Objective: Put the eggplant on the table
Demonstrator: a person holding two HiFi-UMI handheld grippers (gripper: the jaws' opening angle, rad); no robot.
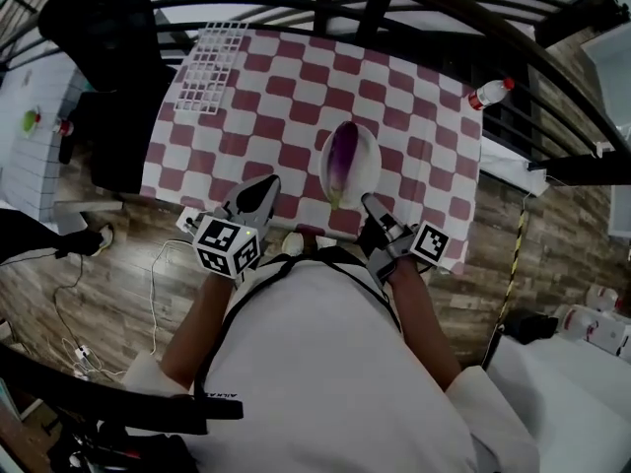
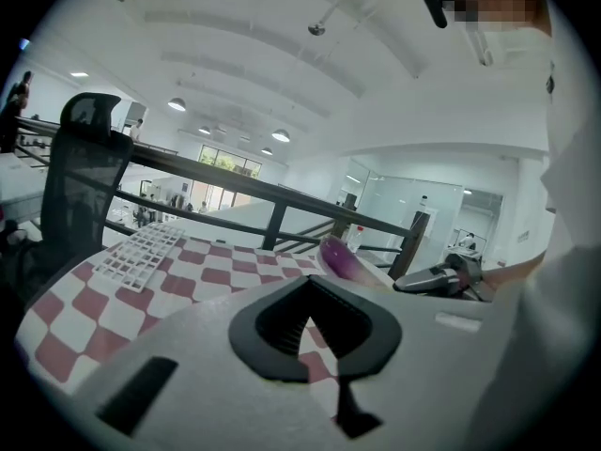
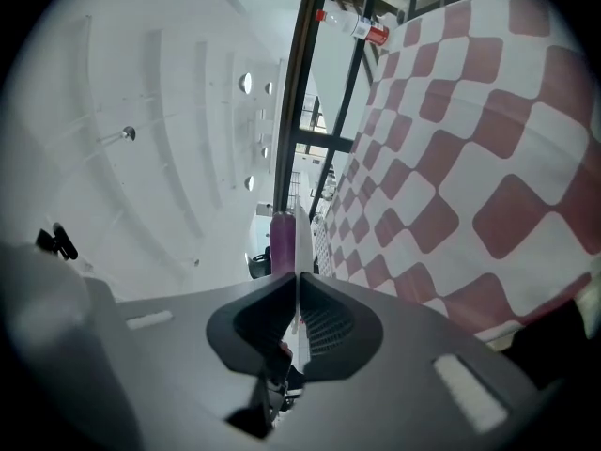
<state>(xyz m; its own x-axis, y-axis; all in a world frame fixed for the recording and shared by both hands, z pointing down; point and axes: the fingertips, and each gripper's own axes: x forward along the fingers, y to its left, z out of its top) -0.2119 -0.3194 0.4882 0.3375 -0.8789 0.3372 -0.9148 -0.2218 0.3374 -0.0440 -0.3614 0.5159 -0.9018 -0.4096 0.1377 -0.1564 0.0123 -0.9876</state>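
The fingers of the right gripper [image 1: 375, 210] are clamped on the near rim of a white plate [image 1: 367, 173]. The purple eggplant [image 1: 344, 154] lies in that plate, at the near edge of the checkered counter [image 1: 296, 97]. The fingers of the left gripper [image 1: 261, 197] are together and empty, left of the plate.

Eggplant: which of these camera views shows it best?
The head view: the whole eggplant lies on its white plate, seen from above. The left gripper view catches only its purple end; the right gripper view only a narrow purple strip beside the plate's rim.
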